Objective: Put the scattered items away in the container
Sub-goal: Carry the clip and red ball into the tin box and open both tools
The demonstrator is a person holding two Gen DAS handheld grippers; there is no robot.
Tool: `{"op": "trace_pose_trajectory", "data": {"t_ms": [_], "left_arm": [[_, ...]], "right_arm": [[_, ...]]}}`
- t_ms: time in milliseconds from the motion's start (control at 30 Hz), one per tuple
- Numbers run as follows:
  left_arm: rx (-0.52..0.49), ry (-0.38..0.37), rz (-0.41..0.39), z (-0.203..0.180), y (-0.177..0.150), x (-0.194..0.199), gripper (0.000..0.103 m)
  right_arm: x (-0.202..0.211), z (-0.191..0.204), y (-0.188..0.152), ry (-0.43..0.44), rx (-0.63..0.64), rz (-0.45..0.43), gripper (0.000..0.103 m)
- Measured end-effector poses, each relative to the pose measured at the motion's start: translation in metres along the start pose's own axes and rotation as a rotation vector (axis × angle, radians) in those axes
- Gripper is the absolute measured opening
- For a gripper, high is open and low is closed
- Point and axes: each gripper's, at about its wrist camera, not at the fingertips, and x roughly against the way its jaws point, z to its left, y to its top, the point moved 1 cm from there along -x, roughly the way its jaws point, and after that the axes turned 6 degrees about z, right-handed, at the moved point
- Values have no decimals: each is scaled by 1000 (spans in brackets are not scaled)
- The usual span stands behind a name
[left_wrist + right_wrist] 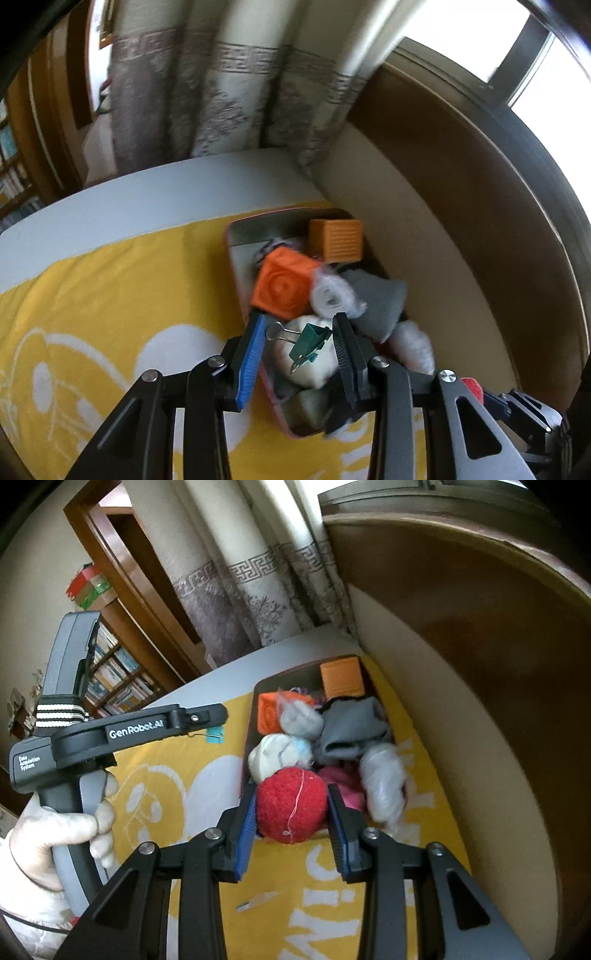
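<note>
Right fingers (291, 812) pinch a red ball (291, 801), left fingers (300, 339) seemingly spread around a green clip (308, 343), over the full container (255, 701).

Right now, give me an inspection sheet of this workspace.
Surface: yellow cloth with white print over a pale table.
Job's things: tray packed with two orange cubes, grey cloth, fluffy bundles; green clip; red ball.
Clutter: small scrap on the cloth.
Grippers: left gripper over the tray, clip between its jaws, contact unclear; right gripper shut on the ball at the tray's near end.
Cables: thin dark cord by the gloved hand.
Surroundings: curtain, bookshelf, window.
</note>
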Motion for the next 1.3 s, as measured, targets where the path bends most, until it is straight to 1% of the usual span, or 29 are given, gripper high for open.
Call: {"op": "trace_pose_trajectory", "data": {"t_ms": [200, 467, 500, 567, 600, 700, 867, 1000, 1167, 1300], "left_arm": [[-17, 6, 17, -17, 11, -23, 39], [-7, 8, 40, -20, 17, -46, 39], [6, 3, 53, -19, 18, -50, 40], [24, -4, 70, -16, 19, -53, 47], [35, -3, 75, -15, 19, -54, 53], [44, -9, 70, -12, 19, -52, 53], [59, -12, 61, -5, 19, -47, 53], [67, -13, 48, -1, 17, -38, 53], [69, -14, 35, 3, 14, -28, 53], [97, -17, 18, 14, 10, -13, 53]], "right_arm": [[-16, -17, 9, -7, -13, 8, 39], [-34, -30, 18, -27, -9, 17, 39], [-36, -30, 19, -31, -5, 19, 39], [-44, -33, 22, -36, -2, 29, 40], [-47, -34, 22, -34, -4, 35, 41], [-54, -40, 21, -38, -23, 51, 44], [-56, -40, 19, -35, -21, 57, 45], [-55, -36, 19, -34, -19, 50, 55], [-50, -32, 18, -26, -29, 44, 55], [-41, -29, 11, -24, -25, 40, 55]]}}
